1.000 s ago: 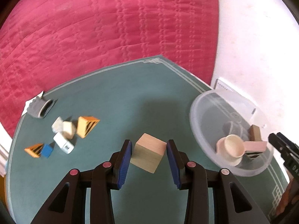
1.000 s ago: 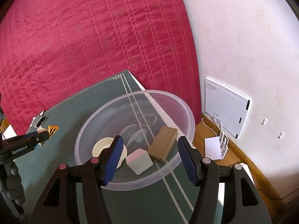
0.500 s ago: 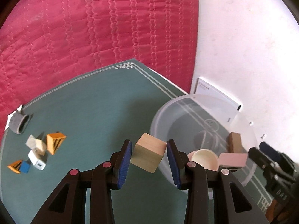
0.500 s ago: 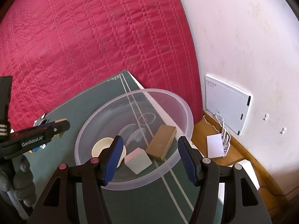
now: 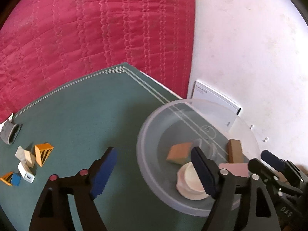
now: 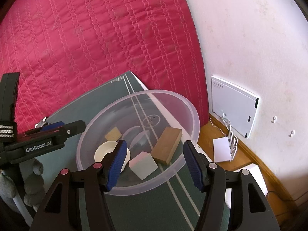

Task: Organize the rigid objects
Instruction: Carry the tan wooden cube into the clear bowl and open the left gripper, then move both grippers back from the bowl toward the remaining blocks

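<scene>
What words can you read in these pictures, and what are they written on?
"GenRobot.AI": on the side of the left tongs.
"DAS", partly readable: on the right tongs.
Small print on the white wall box: too small to read.

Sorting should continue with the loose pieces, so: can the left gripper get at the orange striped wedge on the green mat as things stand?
Probably yes. The left gripper has just been opening and its jaws are empty. The orange striped wedge lies off to its left on the green mat, with bare mat between them; only small blocks crowd its far side.
</scene>
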`<state>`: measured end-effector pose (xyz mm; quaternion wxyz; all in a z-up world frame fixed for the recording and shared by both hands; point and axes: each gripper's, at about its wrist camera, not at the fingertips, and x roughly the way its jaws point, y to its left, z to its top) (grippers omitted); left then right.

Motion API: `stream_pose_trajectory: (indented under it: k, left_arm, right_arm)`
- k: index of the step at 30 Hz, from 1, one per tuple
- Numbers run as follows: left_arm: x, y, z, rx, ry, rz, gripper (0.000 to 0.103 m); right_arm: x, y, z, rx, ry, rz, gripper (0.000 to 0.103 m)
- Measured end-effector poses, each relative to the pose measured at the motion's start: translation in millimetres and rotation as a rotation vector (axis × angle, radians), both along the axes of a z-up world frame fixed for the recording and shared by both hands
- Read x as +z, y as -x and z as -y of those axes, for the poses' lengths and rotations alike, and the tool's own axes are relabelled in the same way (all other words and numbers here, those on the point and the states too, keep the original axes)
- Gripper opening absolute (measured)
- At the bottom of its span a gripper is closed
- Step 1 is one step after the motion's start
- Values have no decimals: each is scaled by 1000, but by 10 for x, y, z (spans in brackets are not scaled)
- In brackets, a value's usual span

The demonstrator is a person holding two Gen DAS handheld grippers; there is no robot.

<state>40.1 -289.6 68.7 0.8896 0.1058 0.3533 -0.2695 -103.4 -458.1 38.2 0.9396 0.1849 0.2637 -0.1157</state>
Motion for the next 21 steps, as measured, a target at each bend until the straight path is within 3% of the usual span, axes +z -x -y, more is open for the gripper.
stream_pose_trajectory:
  k: [10, 21]
  left_arm:
    - [-28, -70, -274, 107, -15, -3, 100]
    - [-46, 12, -390, 147, -62, 42, 102]
  right_arm:
    - [-28, 9, -45, 6, 3, -4, 67]
    - [-31, 17, -63, 8, 5, -4, 72]
